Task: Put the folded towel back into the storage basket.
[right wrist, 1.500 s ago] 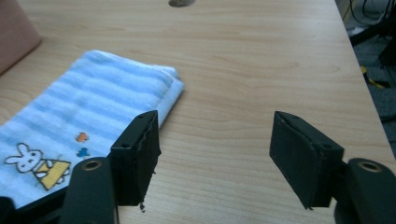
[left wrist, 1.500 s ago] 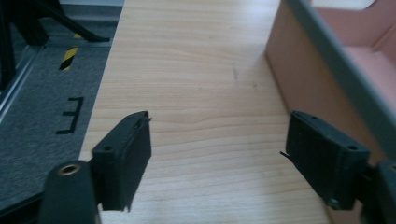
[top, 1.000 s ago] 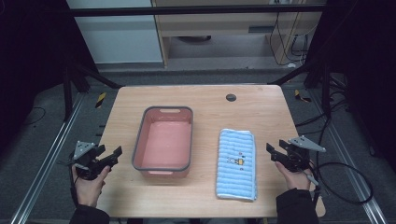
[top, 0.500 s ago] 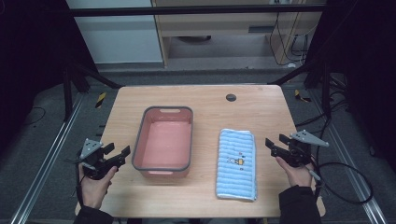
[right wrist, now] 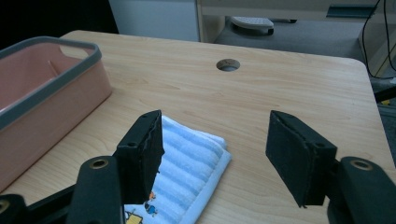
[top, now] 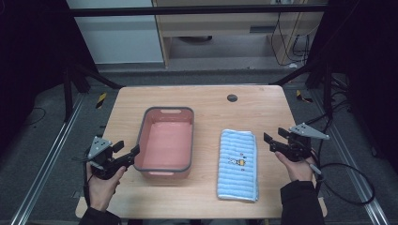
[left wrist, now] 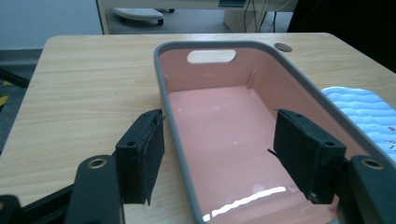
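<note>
Left tongs (top: 126, 153) are held wide open with nothing gripped, poised at the near left corner of the pink rectangular plastic tub with grey rim (top: 165, 140), which is placed mid-desk on the light wooden desk (top: 211, 112). Right tongs (top: 272, 143) have just been opening, nothing is held between them, and they are kept just right of the folded blue striped towel (top: 238, 164), laid flat right of the tub.

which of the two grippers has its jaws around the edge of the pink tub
The left gripper: its open jaws sit on either side of the pink tub's grey rim. The right gripper hangs open beside the blue towel, touching nothing.
</note>
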`<action>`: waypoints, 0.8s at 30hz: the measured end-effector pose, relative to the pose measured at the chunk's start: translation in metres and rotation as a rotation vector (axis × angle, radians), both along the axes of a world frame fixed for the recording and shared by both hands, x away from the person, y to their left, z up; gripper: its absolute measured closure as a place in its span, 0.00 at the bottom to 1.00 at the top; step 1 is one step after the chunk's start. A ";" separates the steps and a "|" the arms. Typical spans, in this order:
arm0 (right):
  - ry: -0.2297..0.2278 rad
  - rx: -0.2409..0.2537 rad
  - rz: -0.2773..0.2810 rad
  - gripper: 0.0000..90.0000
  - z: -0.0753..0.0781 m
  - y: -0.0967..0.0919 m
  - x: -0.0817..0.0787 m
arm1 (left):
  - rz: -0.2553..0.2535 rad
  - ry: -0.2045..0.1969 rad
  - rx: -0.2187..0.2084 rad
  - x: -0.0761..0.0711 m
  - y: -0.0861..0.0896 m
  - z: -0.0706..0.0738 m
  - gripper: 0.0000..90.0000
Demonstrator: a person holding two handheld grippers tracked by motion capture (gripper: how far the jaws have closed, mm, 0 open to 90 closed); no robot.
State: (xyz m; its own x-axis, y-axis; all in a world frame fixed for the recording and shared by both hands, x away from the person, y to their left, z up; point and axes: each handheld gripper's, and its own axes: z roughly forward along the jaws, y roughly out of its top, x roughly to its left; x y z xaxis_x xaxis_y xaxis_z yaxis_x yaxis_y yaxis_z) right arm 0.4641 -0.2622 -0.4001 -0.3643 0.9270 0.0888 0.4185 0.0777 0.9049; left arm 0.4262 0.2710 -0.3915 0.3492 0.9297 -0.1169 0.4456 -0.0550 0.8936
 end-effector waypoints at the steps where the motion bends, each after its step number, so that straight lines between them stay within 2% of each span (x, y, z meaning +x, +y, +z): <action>1: -0.001 0.009 0.002 0.41 0.001 0.001 0.000 | -0.007 -0.001 0.003 0.000 -0.004 0.002 0.37; 7: -0.005 0.003 0.021 0.41 0.008 0.006 0.004 | -0.055 -0.019 0.005 0.001 -0.028 0.009 0.37; 11: -0.015 -0.007 0.023 0.42 0.010 0.011 0.006 | -0.090 -0.025 0.021 0.001 -0.045 0.010 0.37; 19: -0.003 -0.019 0.050 0.43 0.011 0.017 0.011 | -0.156 -0.017 0.039 0.001 -0.076 0.007 0.37; 24: -0.006 -0.019 0.047 0.43 0.011 0.019 0.013 | -0.190 -0.007 0.047 0.001 -0.094 0.002 0.37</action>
